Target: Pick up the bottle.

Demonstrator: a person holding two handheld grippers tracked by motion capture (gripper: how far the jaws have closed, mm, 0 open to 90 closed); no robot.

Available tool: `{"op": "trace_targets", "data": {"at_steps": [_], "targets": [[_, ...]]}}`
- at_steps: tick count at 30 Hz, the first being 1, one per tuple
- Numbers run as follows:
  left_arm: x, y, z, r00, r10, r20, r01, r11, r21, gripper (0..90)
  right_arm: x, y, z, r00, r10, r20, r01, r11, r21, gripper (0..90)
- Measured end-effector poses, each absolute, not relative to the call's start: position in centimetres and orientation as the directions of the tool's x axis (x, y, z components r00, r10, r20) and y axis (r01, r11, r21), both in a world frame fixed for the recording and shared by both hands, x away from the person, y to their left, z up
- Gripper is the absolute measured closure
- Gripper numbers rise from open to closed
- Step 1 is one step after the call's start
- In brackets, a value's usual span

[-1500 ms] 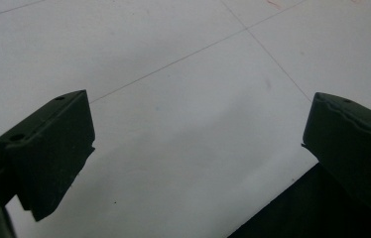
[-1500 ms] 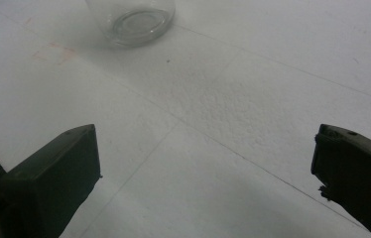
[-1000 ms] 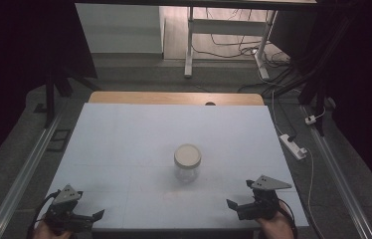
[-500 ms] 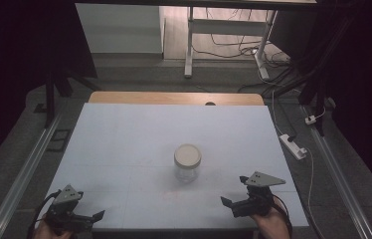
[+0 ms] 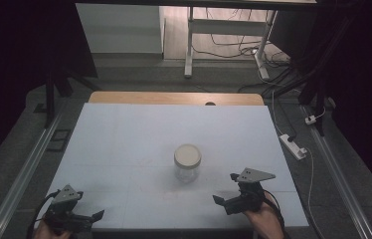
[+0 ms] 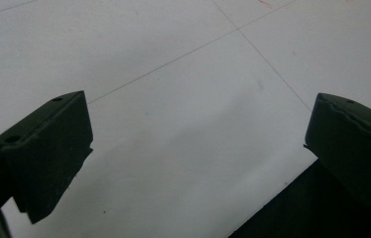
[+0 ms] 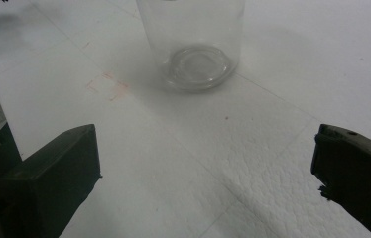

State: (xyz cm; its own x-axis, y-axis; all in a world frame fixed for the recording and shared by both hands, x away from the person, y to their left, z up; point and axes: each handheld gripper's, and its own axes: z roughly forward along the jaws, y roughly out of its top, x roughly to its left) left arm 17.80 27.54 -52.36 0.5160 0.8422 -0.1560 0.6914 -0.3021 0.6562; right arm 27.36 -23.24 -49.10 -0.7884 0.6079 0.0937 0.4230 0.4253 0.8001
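A clear glass jar [image 5: 187, 163] with a pale lid stands upright near the middle of the white bench [image 5: 124, 139], nothing touching it. The right hand-held gripper [image 5: 226, 198] sits near and to the right of it, jaws spread wide and aimed at its base, likely lined up for a grasp. The left hand-held gripper [image 5: 92, 217] rests well apart at the near-left edge, also released and empty, probably waiting to steady or unscrew.
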Motion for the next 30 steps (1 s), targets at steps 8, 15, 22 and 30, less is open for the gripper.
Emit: {"op": "trace_targets", "data": {"at_steps": [8, 15, 22, 30], "targets": [[17.8, 27.7, -52.4, 0.514, 0.841, -0.167, 0.694, -0.294, 0.657, 0.0, 28.2, -21.9, -49.3, -0.798, 0.593, 0.103, 0.425, 0.433, 0.795, 0.0], [17.9, 27.7, -52.4, 0.514, 0.841, -0.168, 0.695, -0.294, 0.656, 0.0, 28.9, -21.0, -49.5, -0.789, 0.606, 0.101, 0.439, 0.440, 0.784, 0.0], [17.9, 27.7, -52.4, 0.514, 0.840, -0.173, 0.696, -0.291, 0.656, 0.0, 29.7, -19.5, -49.5, -0.799, 0.594, 0.094, 0.431, 0.457, 0.778, 0.0], [17.9, 27.8, -52.4, 0.514, 0.839, -0.178, 0.698, -0.289, 0.655, 0.0, 31.1, -17.9, -49.7, -0.818, 0.565, 0.102, 0.430, 0.484, 0.762, 0.0]]}}
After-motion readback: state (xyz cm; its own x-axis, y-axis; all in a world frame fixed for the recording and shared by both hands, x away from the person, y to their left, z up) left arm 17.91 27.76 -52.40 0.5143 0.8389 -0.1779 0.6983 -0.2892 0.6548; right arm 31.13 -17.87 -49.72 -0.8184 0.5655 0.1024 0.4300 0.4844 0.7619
